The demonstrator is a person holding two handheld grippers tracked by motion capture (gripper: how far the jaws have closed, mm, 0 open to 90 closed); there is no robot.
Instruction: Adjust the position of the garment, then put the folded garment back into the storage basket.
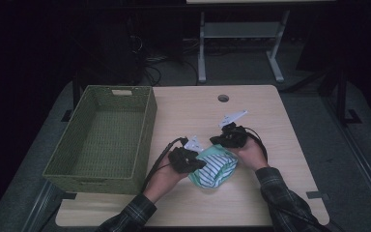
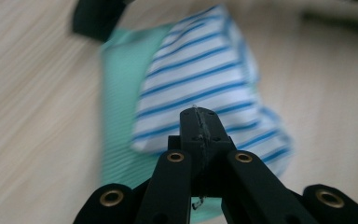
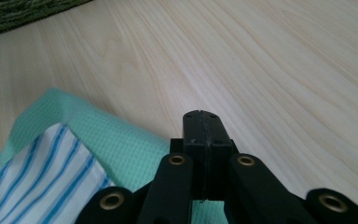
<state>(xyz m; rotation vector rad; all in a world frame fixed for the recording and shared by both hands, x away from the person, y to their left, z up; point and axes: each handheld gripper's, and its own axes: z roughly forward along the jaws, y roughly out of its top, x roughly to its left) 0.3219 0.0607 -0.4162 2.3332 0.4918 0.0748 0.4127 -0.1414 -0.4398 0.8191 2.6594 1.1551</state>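
Observation:
A folded bundle of cloth [image 1: 216, 168] lies on the wooden table [image 1: 265, 193], a white piece with blue stripes [image 2: 200, 70] on top of a mint-green piece [image 2: 119, 121]. My left gripper [image 1: 200, 163] sits at the bundle's left edge. Its jaws [image 2: 199, 114] are pressed together above the striped cloth, and I see no fabric between the tips. My right gripper [image 1: 216, 140] is at the bundle's far edge with its jaws [image 3: 203, 116] shut too. They hover over the green cloth's border [image 3: 121, 140] and bare wood.
A large green woven basket [image 1: 147, 130] stands empty on the left part of the table, close to my left hand. A round cable hole [image 1: 223, 98] sits near the far edge. Beyond the table is a dark floor with a desk frame [image 1: 202, 53].

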